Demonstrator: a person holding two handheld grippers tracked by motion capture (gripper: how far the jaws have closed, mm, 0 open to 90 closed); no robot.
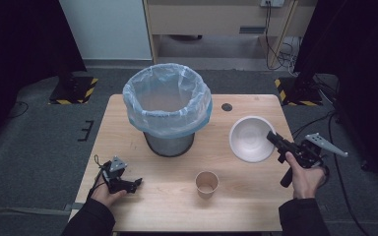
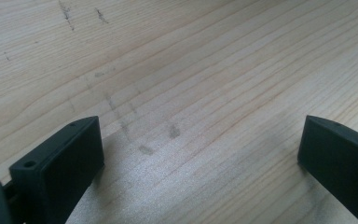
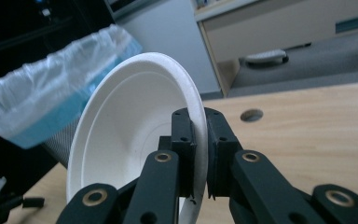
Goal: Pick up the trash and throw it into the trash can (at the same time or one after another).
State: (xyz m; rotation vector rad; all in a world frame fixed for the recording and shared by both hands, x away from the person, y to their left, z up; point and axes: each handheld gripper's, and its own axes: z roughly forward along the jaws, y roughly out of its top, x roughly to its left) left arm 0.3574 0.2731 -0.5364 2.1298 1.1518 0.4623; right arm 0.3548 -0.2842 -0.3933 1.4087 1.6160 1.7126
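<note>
The left gripper (image 1: 137,184) rests low on the surface (image 1: 236,206), jaws spread wide and empty. The lined bin (image 1: 167,105) stands behind, a paper cup (image 1: 206,184) in front. At right, the right gripper (image 3: 199,140) pinches the white bowl (image 3: 126,135) by its thin rim, lifted; that edge grip may let it pivot or slip.

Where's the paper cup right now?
In the high view the paper cup stands upright near the table's front edge, in front of the lined bin, between the left gripper and the right gripper's bowl.
</note>
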